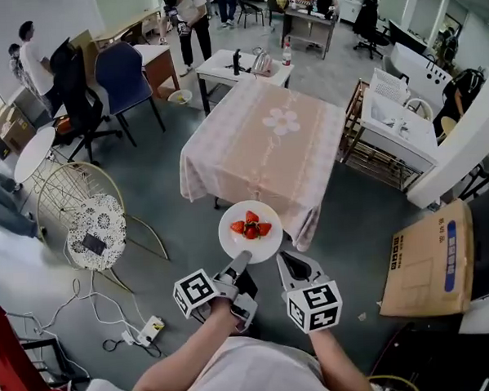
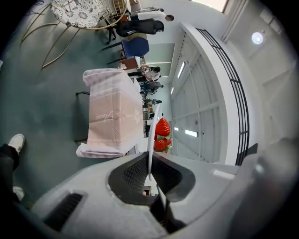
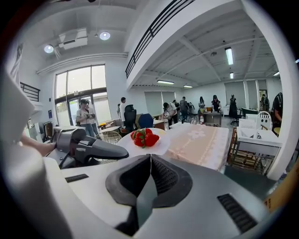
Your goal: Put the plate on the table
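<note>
People (image 1: 188,22) are standing among far benches (image 1: 221,67) and office chairs (image 1: 124,78), probably marking this as an open office or lab.

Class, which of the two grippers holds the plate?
The left gripper, clamped on the rim of the plate; the right gripper is shut on nothing.
</note>
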